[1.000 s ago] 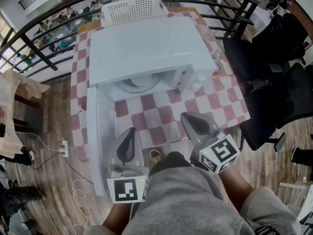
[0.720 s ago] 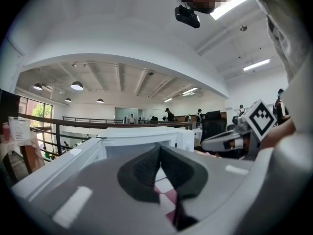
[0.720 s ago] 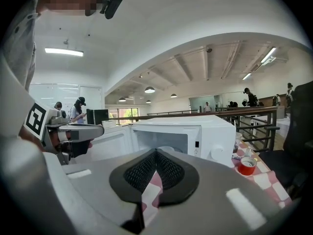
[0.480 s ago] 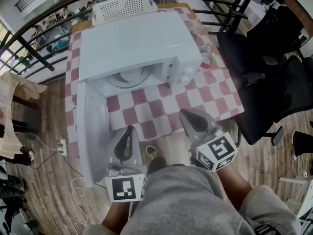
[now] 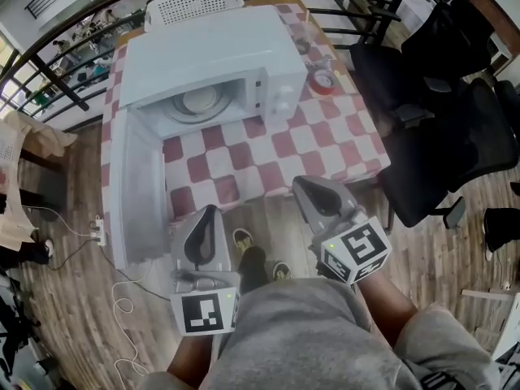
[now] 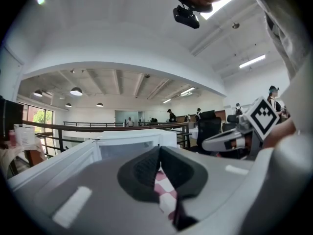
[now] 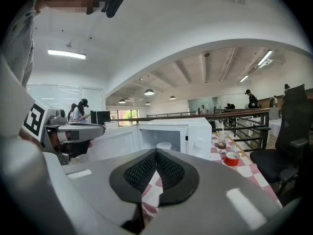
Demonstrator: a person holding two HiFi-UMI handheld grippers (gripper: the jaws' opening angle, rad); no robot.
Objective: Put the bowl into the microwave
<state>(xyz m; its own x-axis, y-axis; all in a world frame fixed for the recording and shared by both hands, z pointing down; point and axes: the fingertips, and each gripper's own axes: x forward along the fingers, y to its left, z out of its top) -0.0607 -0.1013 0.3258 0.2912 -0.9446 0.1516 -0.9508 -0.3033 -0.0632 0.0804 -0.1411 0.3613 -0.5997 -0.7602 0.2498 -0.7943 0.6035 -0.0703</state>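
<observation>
And back they came. Both hands had pulled well clear of the desk (image 5: 325, 140), and bare floor (image 5: 272, 208) showed between its edge and the fingers, where a moment earlier they had hovered over the checked cloth. The left gripper (image 5: 210, 214) had its fingers pressed together at the tips with nothing between them. The right gripper (image 5: 305, 190) was the same, closed tight and empty. The microwave (image 5: 211, 51) had slid up and away in the head view as the person retreated. The bowl (image 5: 201, 100) was already inside it, a pale round shape sitting in the middle of the cavity, and it was plain in the right gripper view too. The door (image 5: 134, 177) still hung wide open on the left, untouched. That looked like a job essentially delivered — bowl in, hands off. Only the open door was left, if anyone wanted it shut, and from back there that would have meant stepping in again.
</observation>
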